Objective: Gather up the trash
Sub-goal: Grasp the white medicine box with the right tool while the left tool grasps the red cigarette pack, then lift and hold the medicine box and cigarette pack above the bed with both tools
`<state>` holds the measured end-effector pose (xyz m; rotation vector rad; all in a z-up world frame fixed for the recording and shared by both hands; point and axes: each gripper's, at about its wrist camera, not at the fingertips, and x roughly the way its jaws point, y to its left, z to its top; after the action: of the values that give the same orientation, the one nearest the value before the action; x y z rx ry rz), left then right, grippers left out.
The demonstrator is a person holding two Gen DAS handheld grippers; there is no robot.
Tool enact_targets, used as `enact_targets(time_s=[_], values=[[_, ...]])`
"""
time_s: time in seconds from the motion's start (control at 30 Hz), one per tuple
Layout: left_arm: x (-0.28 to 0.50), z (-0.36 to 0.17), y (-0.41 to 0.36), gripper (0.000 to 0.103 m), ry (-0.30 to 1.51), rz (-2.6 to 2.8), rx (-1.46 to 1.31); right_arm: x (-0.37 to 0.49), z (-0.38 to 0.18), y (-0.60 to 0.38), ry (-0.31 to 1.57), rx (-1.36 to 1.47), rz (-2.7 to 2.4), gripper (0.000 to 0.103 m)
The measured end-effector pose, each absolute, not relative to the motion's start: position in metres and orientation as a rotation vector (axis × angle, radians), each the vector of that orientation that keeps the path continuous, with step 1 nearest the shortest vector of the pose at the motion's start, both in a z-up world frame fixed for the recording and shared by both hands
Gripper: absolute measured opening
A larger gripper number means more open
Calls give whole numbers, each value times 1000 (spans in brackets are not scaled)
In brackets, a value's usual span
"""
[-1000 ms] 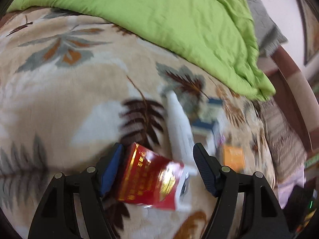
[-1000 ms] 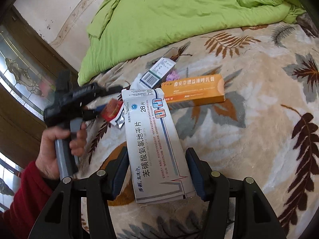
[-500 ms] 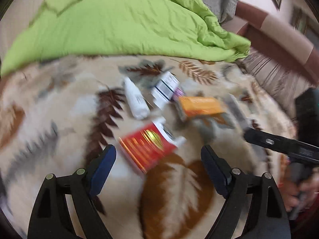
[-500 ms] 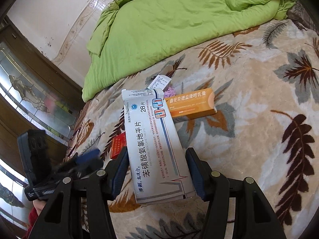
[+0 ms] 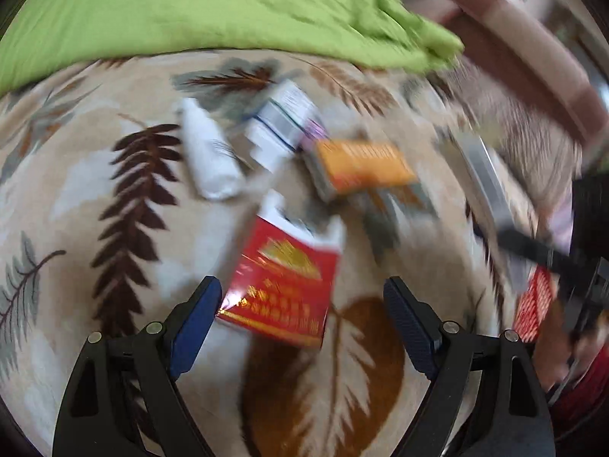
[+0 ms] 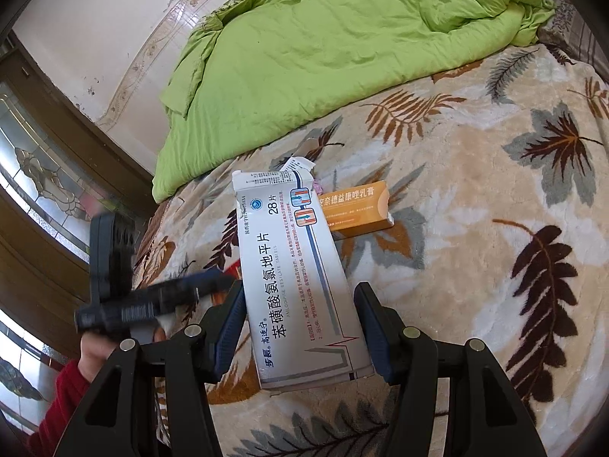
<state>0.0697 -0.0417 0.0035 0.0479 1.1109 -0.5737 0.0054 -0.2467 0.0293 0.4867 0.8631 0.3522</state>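
My left gripper [image 5: 300, 297] stands open just above the leaf-patterned blanket [image 5: 76, 190]. A red box [image 5: 281, 285] lies on the blanket between its fingers, close to the left one, with no pad pressing on it. Farther off lie a white tube [image 5: 209, 160], a white-and-blue box [image 5: 281, 125] and an orange box [image 5: 361, 163]. My right gripper [image 6: 300, 304] is shut on a long grey-white medicine box [image 6: 297, 266], held above the blanket. The orange box [image 6: 357, 205] lies behind it. The left wrist view is blurred.
A rumpled green quilt [image 6: 323, 38] covers the far side of the bed. A brown bed frame [image 5: 533, 61] runs along the right. A hand in a red sleeve [image 6: 91, 350] holds the left gripper, and a dark door with patterned glass [image 6: 38, 175] stands beyond it.
The left gripper's jaws have widened off the red box, which now lies on the blanket, and the gripper has swung and rolled. The right gripper keeps its hold on the grey-white box.
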Motion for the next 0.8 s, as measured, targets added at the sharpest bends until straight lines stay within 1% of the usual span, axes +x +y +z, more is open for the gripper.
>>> enact_targets(time_s=[0.07,0.2,0.23,0.27,0.3,0.43,0.53,0.8], values=[[67,0,-51,86,1104,-527,103,7,29,-246,863,492,351,62],[73,-7,-61,85,1087,-442,107,6,30,-241,863,455,327,62],[73,-9,-65,79,1075,-423,111,6,31,-240,859,444,321,62],[74,-10,-66,66,1070,-400,122,5,33,-239,854,434,317,62],[73,-13,-69,62,1074,-365,143,4,34,-239,849,425,310,62],[55,-14,-71,58,1014,-294,150,3,35,-241,847,407,282,62],[34,-6,-64,57,968,-268,75,1,36,-240,849,384,266,62],[-48,47,-46,57,766,-185,51,-23,46,-223,815,291,251,62]])
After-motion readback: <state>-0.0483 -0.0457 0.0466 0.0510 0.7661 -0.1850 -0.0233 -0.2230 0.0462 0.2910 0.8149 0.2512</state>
